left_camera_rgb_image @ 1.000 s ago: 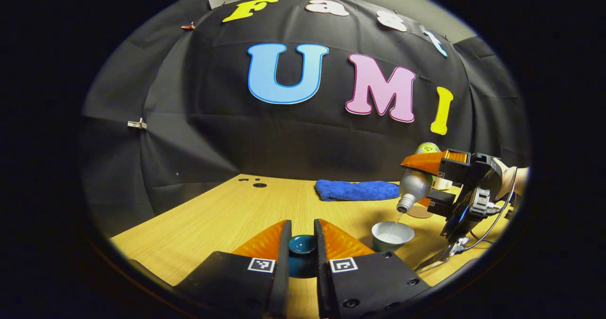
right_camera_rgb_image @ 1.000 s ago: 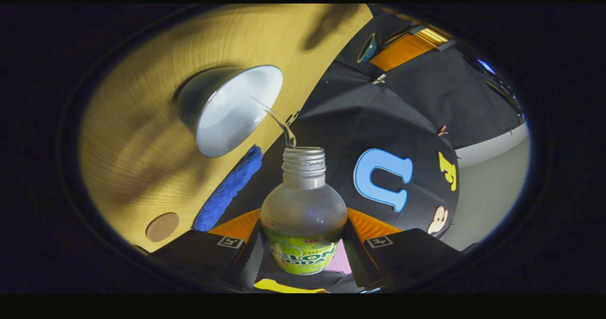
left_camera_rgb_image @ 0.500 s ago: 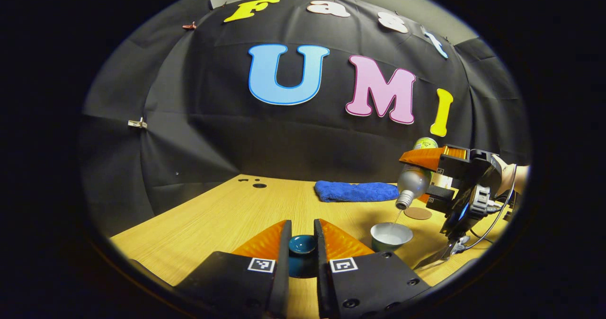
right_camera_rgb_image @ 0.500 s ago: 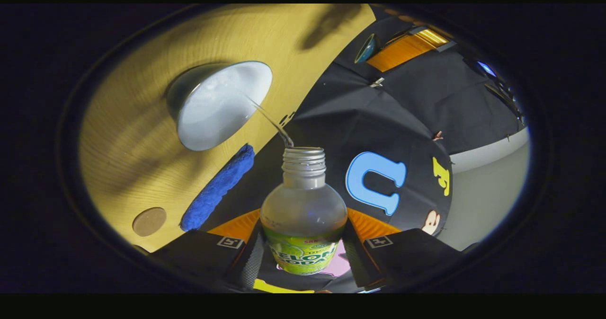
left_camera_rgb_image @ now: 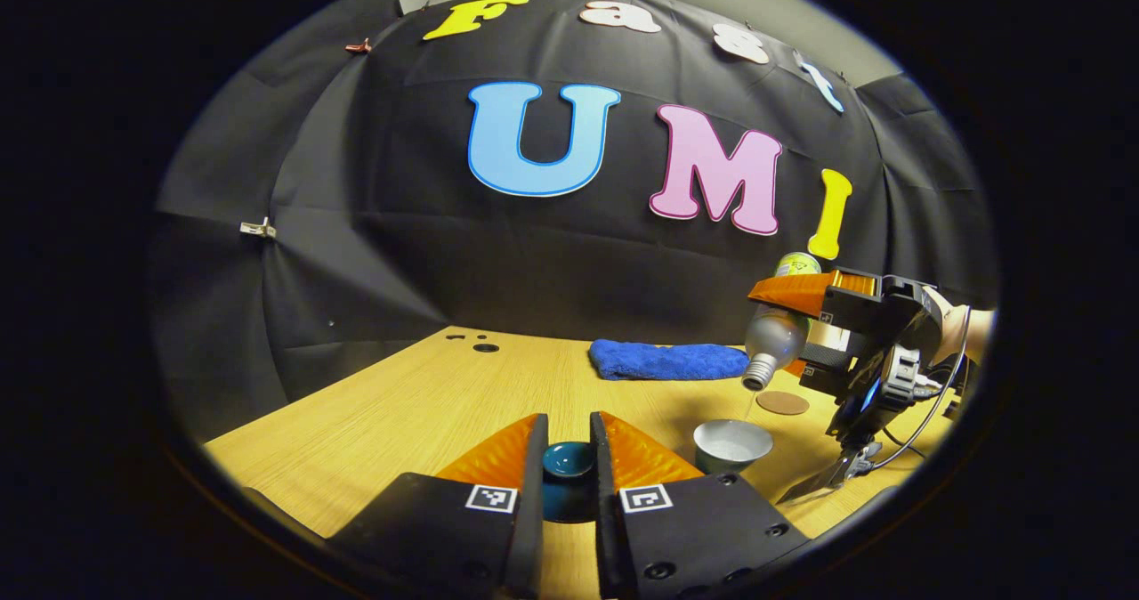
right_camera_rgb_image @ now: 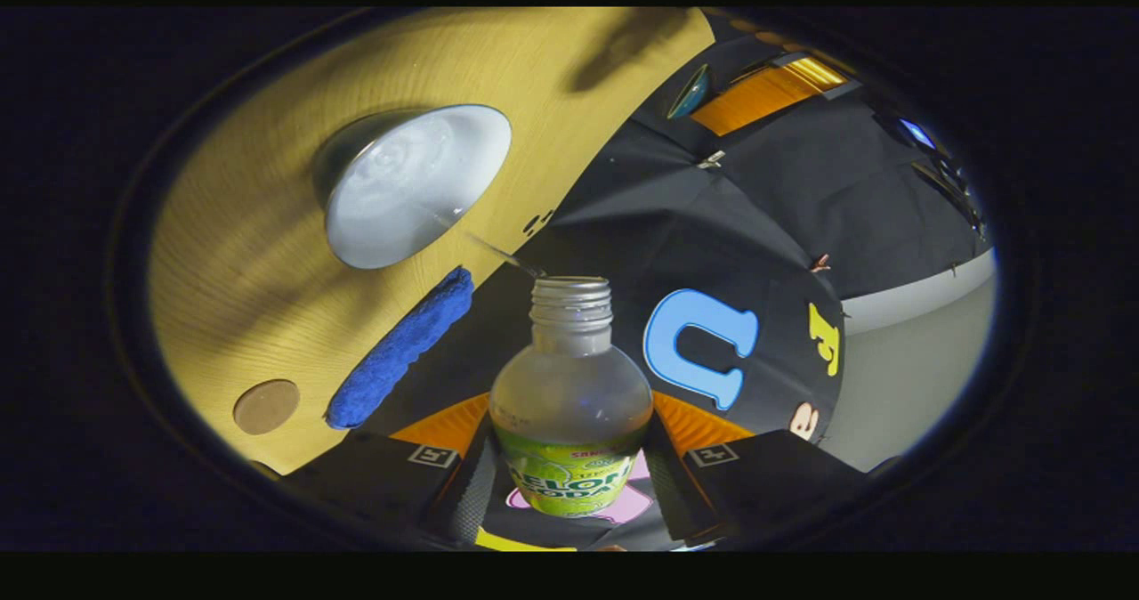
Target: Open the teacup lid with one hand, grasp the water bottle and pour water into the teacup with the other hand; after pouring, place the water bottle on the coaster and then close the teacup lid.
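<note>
Between the fingers of the left gripper, low in the left gripper view, sits a small dark teal teacup lid; both fingers are closed in against its sides and hold it just above the pale wooden table. The lid's lower part is hidden behind the fingers, so whether it touches the wood cannot be told.

Right of it on the table stands the open grey-white ceramic teacup, with water inside. Above the cup, the right gripper holds a clear plastic water bottle with a green label tilted mouth-down — a thin stream of water, hard to make out, runs from the mouth toward the cup. A hand behind that gripper is cut off at the edge.

From the right gripper view, the right gripper has its fingers clamped on the bottle at the label, whose lower end is out of sight. A fine thread of water leaves the uncapped threaded neck toward the teacup, its surface rippled.

Near the cup lies a round brown coaster — bare, also seen at the table's edge in the right gripper view. A folded blue cloth lies farther back, near the wall.
</note>
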